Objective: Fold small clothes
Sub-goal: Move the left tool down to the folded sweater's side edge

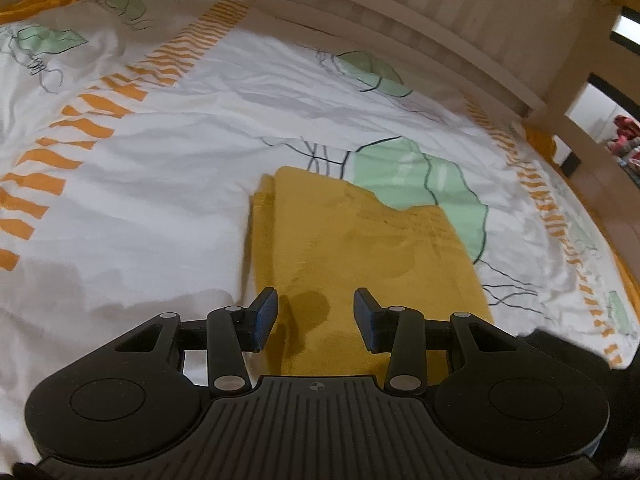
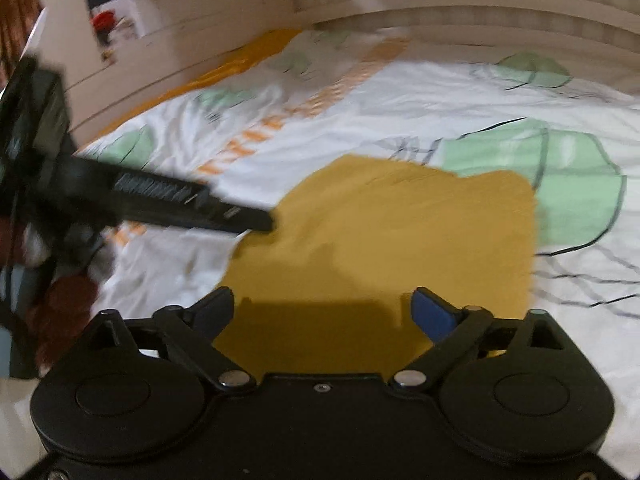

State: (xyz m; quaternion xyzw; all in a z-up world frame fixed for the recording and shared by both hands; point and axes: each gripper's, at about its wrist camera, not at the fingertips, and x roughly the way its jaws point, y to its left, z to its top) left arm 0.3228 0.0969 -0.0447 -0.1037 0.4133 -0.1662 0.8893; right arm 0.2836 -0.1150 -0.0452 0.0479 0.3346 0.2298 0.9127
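Note:
A mustard-yellow small garment [image 1: 352,248] lies flat and folded on the bed cover; it also shows in the right wrist view [image 2: 384,232]. My left gripper [image 1: 316,320] is open and empty, hovering just above the garment's near edge. My right gripper [image 2: 322,314] is open wide and empty, above the garment's near edge. The left gripper shows in the right wrist view [image 2: 256,220] with its tip at the garment's left edge.
The bed cover [image 1: 160,184] is white with orange stripes and green patches. A pale wooden headboard [image 1: 440,20] stands at the back. A bed post [image 1: 576,80] is at the right. A wall with a poster [image 2: 120,16] is at the left.

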